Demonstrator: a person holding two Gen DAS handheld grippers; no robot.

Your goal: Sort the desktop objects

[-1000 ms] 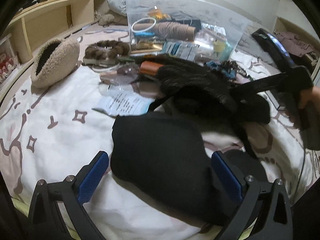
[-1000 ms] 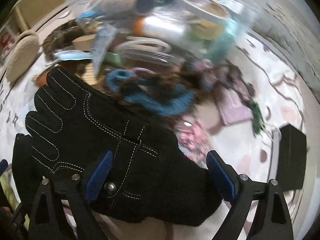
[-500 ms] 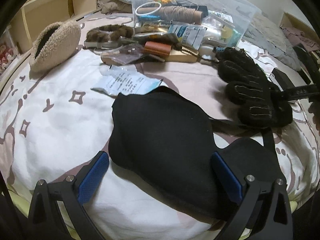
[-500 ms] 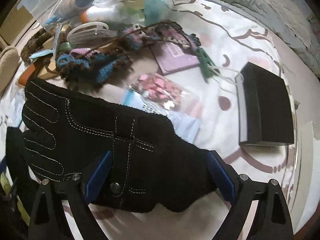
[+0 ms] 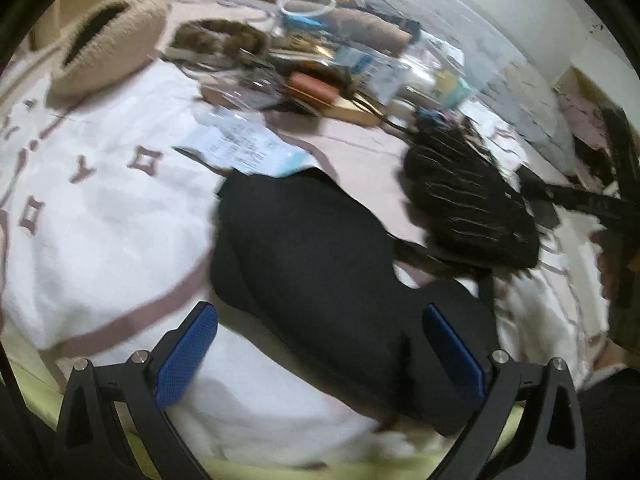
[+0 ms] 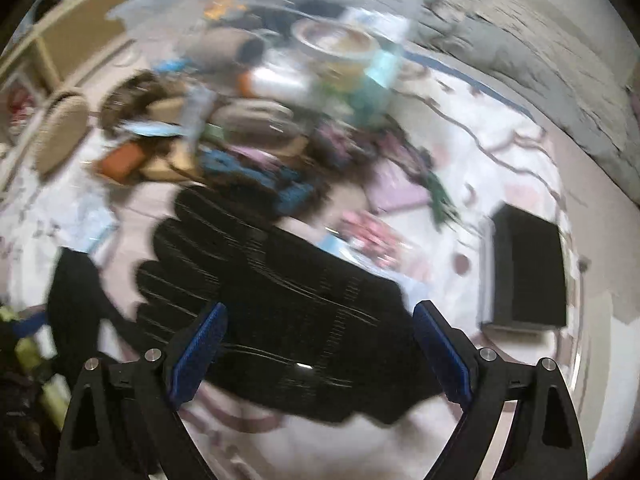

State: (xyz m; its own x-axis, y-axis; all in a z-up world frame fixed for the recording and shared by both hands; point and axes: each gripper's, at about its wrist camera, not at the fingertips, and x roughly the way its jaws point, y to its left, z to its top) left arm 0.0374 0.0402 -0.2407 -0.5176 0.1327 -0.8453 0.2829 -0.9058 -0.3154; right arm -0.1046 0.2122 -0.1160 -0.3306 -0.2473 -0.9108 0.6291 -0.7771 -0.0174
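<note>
A black stitched glove lies across my right gripper, between its wide-apart blue pads. It also shows in the left wrist view, to the right of a black eye mask that lies on the white patterned bedspread. My left gripper is open, its pads either side of the mask's near edge. Both views are blurred.
A clutter pile with a clear plastic bag, twine spool, orange case and receipt lies at the back. A fluffy beige pouch is at back left. A black box sits at the right.
The right gripper, with the glove across its pads, has swung back toward the clutter pile. The left view has shifted slightly closer and turned; the mask stays in place.
</note>
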